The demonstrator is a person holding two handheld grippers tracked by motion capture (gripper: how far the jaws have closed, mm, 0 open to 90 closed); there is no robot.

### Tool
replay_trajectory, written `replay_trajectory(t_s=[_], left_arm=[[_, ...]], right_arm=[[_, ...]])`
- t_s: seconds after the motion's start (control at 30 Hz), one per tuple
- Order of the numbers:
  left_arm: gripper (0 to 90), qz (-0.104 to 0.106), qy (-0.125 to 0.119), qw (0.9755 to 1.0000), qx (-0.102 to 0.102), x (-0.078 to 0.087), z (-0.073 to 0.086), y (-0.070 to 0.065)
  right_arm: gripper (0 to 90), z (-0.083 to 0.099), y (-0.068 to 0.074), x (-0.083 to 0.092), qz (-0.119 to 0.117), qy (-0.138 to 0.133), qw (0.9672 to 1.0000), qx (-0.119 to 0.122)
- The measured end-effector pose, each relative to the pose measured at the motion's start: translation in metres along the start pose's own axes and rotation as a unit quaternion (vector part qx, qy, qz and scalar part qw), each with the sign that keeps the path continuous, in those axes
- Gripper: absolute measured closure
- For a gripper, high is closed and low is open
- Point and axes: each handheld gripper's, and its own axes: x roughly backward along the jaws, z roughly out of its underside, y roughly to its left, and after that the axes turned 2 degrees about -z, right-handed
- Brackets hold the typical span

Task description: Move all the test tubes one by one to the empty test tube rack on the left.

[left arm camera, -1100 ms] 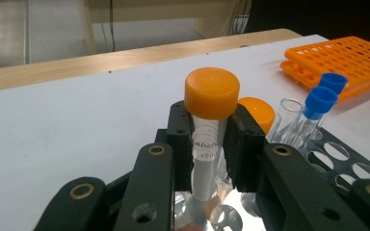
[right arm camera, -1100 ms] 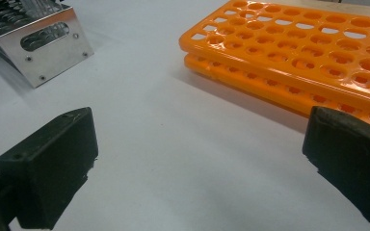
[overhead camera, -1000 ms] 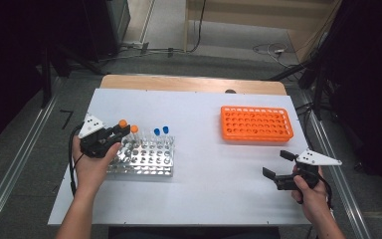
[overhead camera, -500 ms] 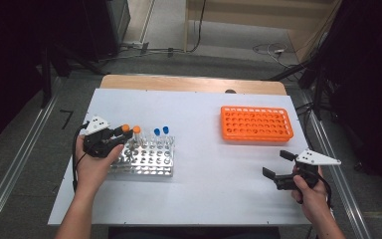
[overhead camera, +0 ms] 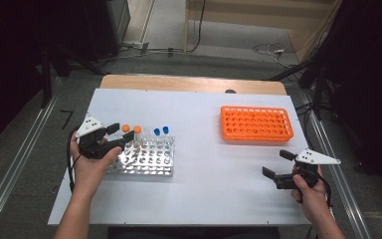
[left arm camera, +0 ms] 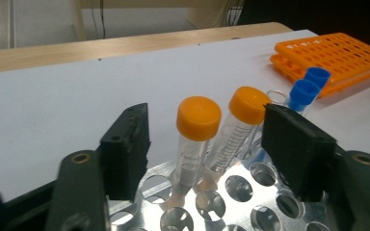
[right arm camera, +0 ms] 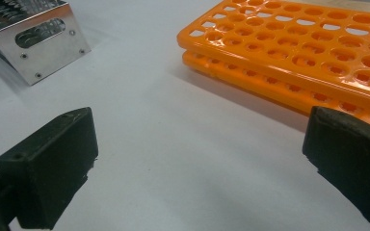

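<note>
Two orange-capped tubes (left arm camera: pixel 198 118) (left arm camera: pixel 248 105) stand in the metal rack (left arm camera: pixel 241 187), at its far left corner in the high view (overhead camera: pixel 126 128). My left gripper (left arm camera: pixel 209 144) straddles them. Its jaws have just been opening, and the pads stand clear of both tubes on either side. In the high view the left gripper (overhead camera: pixel 120 132) sits at the rack's (overhead camera: pixel 146 159) left end. Two blue-capped tubes (overhead camera: pixel 160 131) stand further right in the rack. My right gripper (overhead camera: pixel 277 164) rests open near the table's right front, with nothing between its jaws (right arm camera: pixel 202 168).
An orange plastic rack (overhead camera: pixel 256 123) with no tubes in it lies at the back right, just beyond the right gripper (right arm camera: pixel 294 53). A wooden strip (overhead camera: pixel 189 83) runs along the table's far edge. Bare white tabletop (overhead camera: pixel 209 164) separates the two racks.
The left gripper's jaws have spread apart from around the orange-capped tubes, which stay standing in the rack. The right hand and its gripper have not moved.
</note>
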Motion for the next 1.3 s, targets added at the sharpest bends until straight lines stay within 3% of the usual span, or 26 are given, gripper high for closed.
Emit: replay_trajectory(t_s=[0.17,0.3,0.43,0.7,0.9,1.07,1.3], left_arm=[[9.6,0.008,-0.005,0.9999,0.01,0.003,0.005,-0.005],[1.1,0.027,-0.009,0.9996,0.006,0.006,0.01,-0.012],[0.0,0.051,-0.02,0.9985,0.004,0.011,0.016,-0.02],[0.0,0.056,-0.019,0.9982,-0.006,0.018,0.034,-0.037],[0.0,0.077,-0.025,0.9966,-0.017,0.028,0.044,-0.048],[0.0,0.073,-0.034,0.9967,-0.014,0.035,0.051,-0.044],[0.0,0.061,-0.049,0.9969,0.012,0.037,0.055,-0.03]], right_arm=[[0.0,0.0,-0.001,0.0,0.001,0.001,1.0,-0.001],[0.0,0.0,-0.001,0.001,0.002,-0.002,1.0,-0.001],[0.0,0.0,-0.002,0.001,0.003,-0.003,1.0,0.0],[0.0,0.0,-0.003,0.001,0.004,-0.005,1.0,0.001],[0.0,0.0,-0.003,0.004,0.007,-0.008,0.9999,0.0],[0.0,0.0,-0.005,0.004,0.008,-0.01,0.9999,-0.002],[0.0,0.0,-0.004,0.002,0.007,-0.01,0.9999,0.002]])
